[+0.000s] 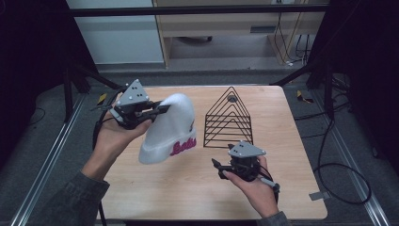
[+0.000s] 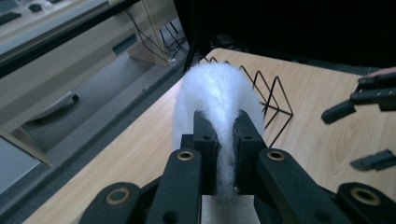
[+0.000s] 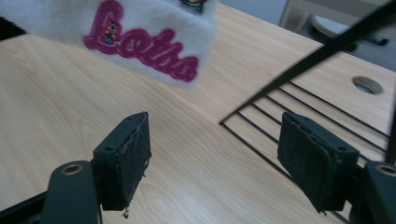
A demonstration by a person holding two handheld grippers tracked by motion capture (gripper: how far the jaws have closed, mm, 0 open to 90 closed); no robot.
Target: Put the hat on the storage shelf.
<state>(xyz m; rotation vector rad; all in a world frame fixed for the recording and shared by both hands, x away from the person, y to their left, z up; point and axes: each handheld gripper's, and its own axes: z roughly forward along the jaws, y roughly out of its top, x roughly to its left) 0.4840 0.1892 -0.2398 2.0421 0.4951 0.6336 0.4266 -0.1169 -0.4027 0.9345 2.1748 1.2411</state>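
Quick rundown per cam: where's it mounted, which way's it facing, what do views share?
High view: above the person's side, facing forward-down on the wooden table; both forearms, left gripper, right gripper.
Left gripper view: along shut jaws pinching the white fuzzy beanie.
Right gripper view: between open jaws, toward the beanie's pink lettering.
Shared: the beanie and the black wire rack.

Probably a lab: black frame [image 1: 197, 9] around a wooden table [image 1: 155, 188]; loose floor cables [image 1: 339, 179].

The white fuzzy knit hat [image 1: 171, 125] looks soft, its pink lettering [image 3: 140, 44] stitched on. The pale wood-grain worktop [image 1: 188, 188] is smooth and matt. The thin black wire rack [image 1: 229, 120] looks metal.
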